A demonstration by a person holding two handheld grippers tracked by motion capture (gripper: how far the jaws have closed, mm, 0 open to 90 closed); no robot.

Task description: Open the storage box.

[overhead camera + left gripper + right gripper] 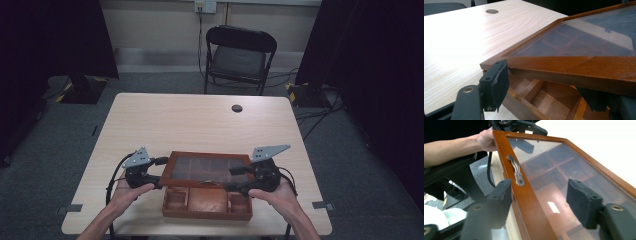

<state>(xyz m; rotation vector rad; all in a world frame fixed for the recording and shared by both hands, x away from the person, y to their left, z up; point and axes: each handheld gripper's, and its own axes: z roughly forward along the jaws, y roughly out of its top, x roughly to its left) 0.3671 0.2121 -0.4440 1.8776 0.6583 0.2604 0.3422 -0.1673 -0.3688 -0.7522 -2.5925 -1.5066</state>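
Wooden compartment box (207, 204) at counter (200, 120) 6 o'clock edge. Glass lid (210, 169) half raised. Left gripper (142, 172), right gripper (252, 175): jaws open, straddling lid frame. Likely left: swing lid fully open or shut; cannot tell which.

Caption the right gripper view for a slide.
Right gripper straddles the front rail of the glass lid beside its metal handle, jaws open.

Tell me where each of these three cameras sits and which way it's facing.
High view: above the person's side, looking forward and down at table, box, chair; forearms, both hands show.
Left gripper view: on left gripper, looking along the lid edge; own jaws show.
Right gripper view: on right gripper, facing the person; left hand shows.
Shared: lid.
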